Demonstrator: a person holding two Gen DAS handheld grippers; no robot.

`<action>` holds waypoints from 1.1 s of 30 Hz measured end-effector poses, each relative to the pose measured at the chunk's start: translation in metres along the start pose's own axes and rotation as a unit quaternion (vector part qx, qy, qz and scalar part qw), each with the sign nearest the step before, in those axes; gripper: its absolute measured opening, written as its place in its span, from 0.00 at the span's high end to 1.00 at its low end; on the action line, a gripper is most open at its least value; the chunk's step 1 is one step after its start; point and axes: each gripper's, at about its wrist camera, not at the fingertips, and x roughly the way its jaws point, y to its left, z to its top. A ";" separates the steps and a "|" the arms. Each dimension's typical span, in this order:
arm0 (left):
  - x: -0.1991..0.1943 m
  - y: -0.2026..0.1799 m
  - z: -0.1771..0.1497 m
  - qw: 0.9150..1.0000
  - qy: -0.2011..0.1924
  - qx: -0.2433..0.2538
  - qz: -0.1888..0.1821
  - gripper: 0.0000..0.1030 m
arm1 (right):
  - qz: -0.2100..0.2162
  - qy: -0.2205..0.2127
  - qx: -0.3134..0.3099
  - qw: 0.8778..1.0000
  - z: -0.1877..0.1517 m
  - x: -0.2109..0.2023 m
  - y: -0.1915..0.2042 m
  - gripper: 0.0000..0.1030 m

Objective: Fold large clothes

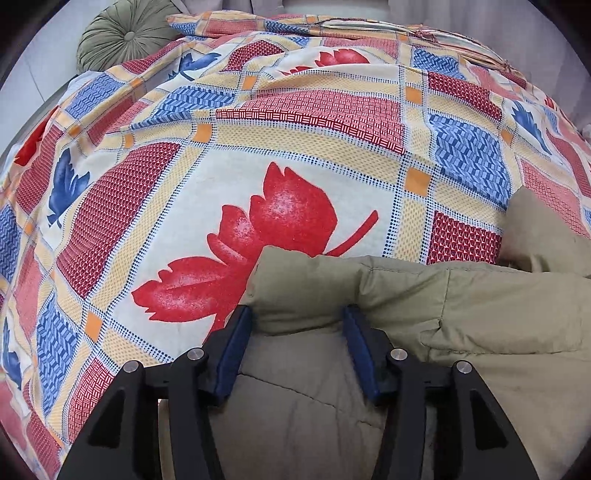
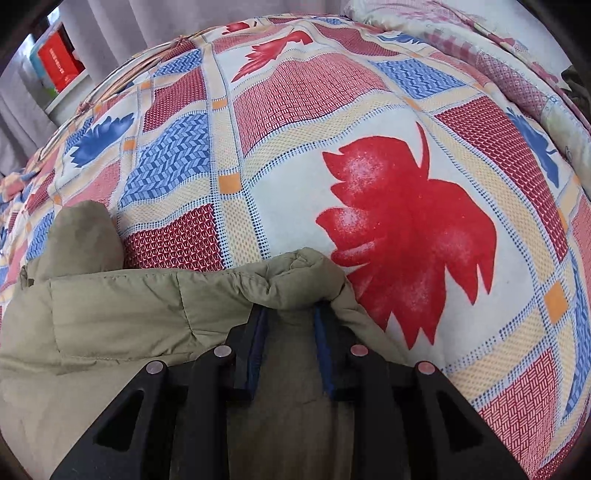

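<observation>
Right now both of your grippers point steeply down at the olive-green padded jacket (image 1: 424, 306), which lies on the bed over a patchwork-print bedspread (image 1: 325, 122) of red, blue and cream squares with big red and blue leaf shapes.

Your left gripper (image 1: 297, 317) has its 2 blue-padded fingers (image 1: 234, 350) partly spread, with a puffy fold of the jacket's edge bulging up between them. The fabric fills the gap and meets both pads, yet you cannot tell from this view whether they are pinching it or merely resting beside it. That fold ends over a large red leaf (image 1: 258, 240) on the bedspread, and the rest of the jacket runs off toward the right edge of the left wrist view.

Your right gripper (image 2: 290, 317) is set narrow, its fingers (image 2: 255, 350) squeezed onto another bunched ridge of the same jacket (image 2: 122, 314). The fabric puckers above the fingertips, just beside a second red leaf (image 2: 410, 236). From there the jacket stretches away to the left in the right wrist view.

At the far corner of the bed sits a round olive pleated cushion (image 1: 125, 40). Beyond the opposite far edge, a red box (image 2: 59, 61) stands on a pale shelf against grey curtains (image 2: 110, 22).
</observation>
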 end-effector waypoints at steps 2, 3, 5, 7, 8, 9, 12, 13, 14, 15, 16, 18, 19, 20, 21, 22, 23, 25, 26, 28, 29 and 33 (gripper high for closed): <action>-0.006 0.000 0.001 1.000 0.002 0.009 0.009 0.47 | -0.009 0.000 -0.006 1.000 -0.001 -0.002 0.002 0.72; -0.012 0.001 0.001 1.000 0.004 0.012 0.014 0.47 | -0.012 0.002 -0.007 1.000 -0.001 -0.004 0.003 0.71; -0.028 0.006 0.000 0.999 -0.025 0.033 0.002 0.46 | -0.015 0.012 -0.002 1.000 0.001 -0.015 0.003 0.67; -0.048 0.013 -0.002 0.999 -0.031 0.040 -0.012 0.46 | -0.003 0.009 0.020 1.000 0.000 -0.030 0.001 0.58; -0.061 0.016 -0.005 0.998 -0.035 0.045 -0.020 0.46 | 0.007 0.005 0.033 0.999 -0.001 -0.040 -0.001 0.55; -0.070 0.018 -0.008 0.998 -0.038 0.049 -0.026 0.46 | 0.015 0.002 0.040 0.999 -0.003 -0.050 0.000 0.54; -0.097 0.024 -0.022 0.996 -0.033 0.066 -0.043 0.46 | 0.033 -0.008 0.025 0.999 -0.010 -0.077 0.009 0.53; -0.105 0.028 -0.027 0.996 -0.028 0.070 -0.051 0.46 | 0.038 -0.011 0.019 0.999 -0.015 -0.085 0.011 0.53; -0.112 0.030 -0.034 0.996 -0.025 0.072 -0.056 0.46 | 0.043 -0.013 0.015 0.999 -0.019 -0.093 0.014 0.52; -0.119 0.032 -0.042 0.995 -0.019 0.074 -0.060 0.46 | 0.054 -0.013 0.013 0.998 -0.025 -0.102 0.016 0.49; -0.128 0.032 -0.052 0.995 -0.014 0.076 -0.064 0.46 | 0.064 -0.009 0.012 0.998 -0.033 -0.111 0.017 0.47; -0.138 0.040 -0.067 0.994 0.000 0.077 -0.073 0.19 | 0.084 -0.001 0.015 0.996 -0.051 -0.126 0.019 0.45; -0.144 0.044 -0.076 0.994 0.003 0.074 -0.075 0.09 | 0.091 0.003 0.017 0.996 -0.060 -0.133 0.019 0.45; -0.152 0.051 -0.085 0.995 -0.004 0.070 -0.073 0.02 | 0.093 0.006 0.019 0.995 -0.070 -0.139 0.018 0.45; -0.158 0.055 -0.094 0.995 -0.008 0.070 -0.075 0.02 | 0.096 0.010 0.022 0.995 -0.080 -0.144 0.016 0.45; -0.164 0.057 -0.103 0.994 -0.006 0.076 -0.082 0.02 | 0.102 0.016 0.029 0.994 -0.092 -0.150 0.013 0.45; -0.167 0.058 -0.110 0.993 -0.003 0.080 -0.086 0.02 | 0.108 0.025 0.039 0.993 -0.104 -0.154 0.009 0.45; -0.173 0.061 -0.124 0.993 0.000 0.082 -0.091 0.02 | 0.114 0.042 0.059 0.991 -0.127 -0.159 0.001 0.45; -0.175 0.062 -0.131 0.993 0.002 0.081 -0.089 0.01 | 0.116 0.050 0.067 0.990 -0.137 -0.160 -0.002 0.45; -0.177 0.065 -0.143 0.994 0.012 0.074 -0.083 0.01 | 0.120 0.064 0.081 0.987 -0.155 -0.164 -0.008 0.45; -0.176 0.067 -0.148 0.993 0.021 0.069 -0.088 0.01 | 0.122 0.071 0.088 0.986 -0.164 -0.165 -0.010 0.45; -0.171 0.073 -0.161 0.992 0.046 0.042 -0.106 0.01 | 0.130 0.086 0.109 0.982 -0.186 -0.166 -0.018 0.43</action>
